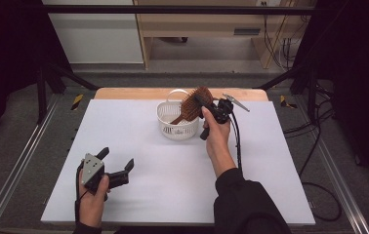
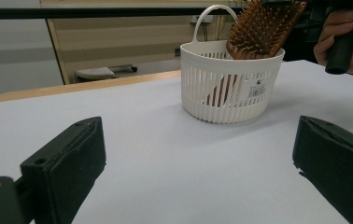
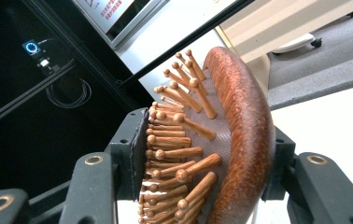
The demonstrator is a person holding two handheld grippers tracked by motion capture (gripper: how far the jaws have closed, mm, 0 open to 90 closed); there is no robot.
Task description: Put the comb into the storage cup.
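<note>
The right gripper (image 1: 206, 103) is clamping the head of a wooden hairbrush (image 1: 192, 105), one jaw against the bristles, the other behind the wooden back. The handle is standing inside the white basket (image 1: 169, 127) at the far middle of the table (image 1: 138, 146). Judging by this, the placing step is nearing its end; next, the jaws need to part and lift clear. The left gripper (image 1: 116, 161) is resting open and empty near the table's front.

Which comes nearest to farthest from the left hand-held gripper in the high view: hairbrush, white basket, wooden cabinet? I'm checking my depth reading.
From the left hand-held gripper, near the table's front left:
1. White basket, mid-table, up and to the right.
2. Hairbrush, leaning in the basket, head above its rim.
3. Wooden cabinet, on the floor beyond the table.
</note>
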